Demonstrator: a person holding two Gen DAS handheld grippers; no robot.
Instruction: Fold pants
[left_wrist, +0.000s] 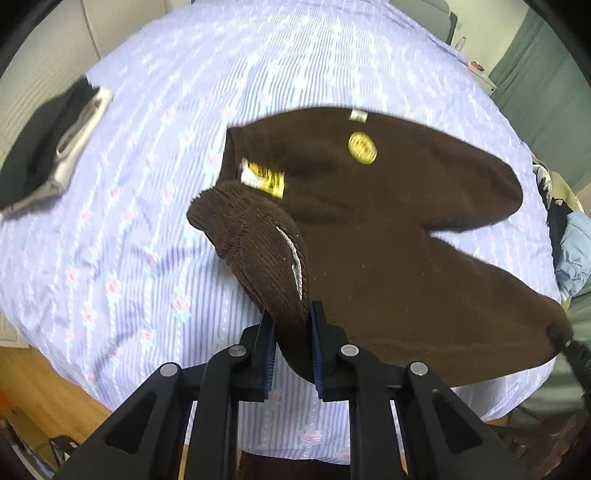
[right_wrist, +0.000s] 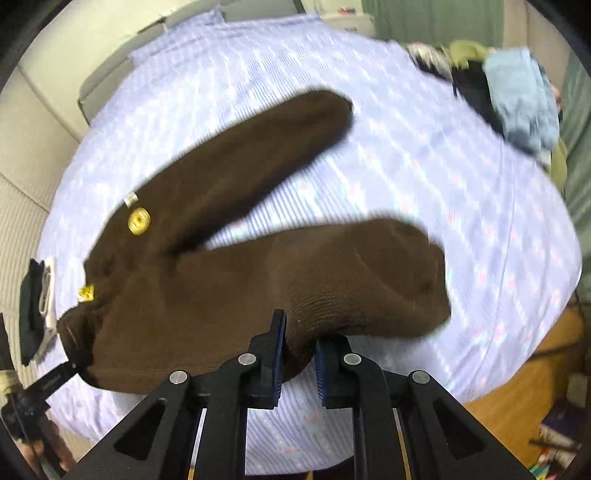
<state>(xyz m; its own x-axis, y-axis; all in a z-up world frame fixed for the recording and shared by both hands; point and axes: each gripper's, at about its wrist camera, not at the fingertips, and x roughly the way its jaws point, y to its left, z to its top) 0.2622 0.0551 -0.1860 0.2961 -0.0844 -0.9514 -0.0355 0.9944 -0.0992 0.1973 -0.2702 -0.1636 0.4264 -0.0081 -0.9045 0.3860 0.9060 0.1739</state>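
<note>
Brown corduroy pants lie spread on a bed sheet of pale blue stripes with pink flowers, legs splayed apart. The left gripper has its jaws clamped on the waistband corner, which is lifted off the sheet. The right gripper has its jaws clamped on the near leg's hem, bunched and raised. A yellow round tag sits near the waist.

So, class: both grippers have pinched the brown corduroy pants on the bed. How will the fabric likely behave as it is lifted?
Probably floppy: the brown pants fold and droop from the left gripper. The right gripper holds a bunched leg end, so the rest should sag between them. The ribbed cloth likely resists slipping.
</note>
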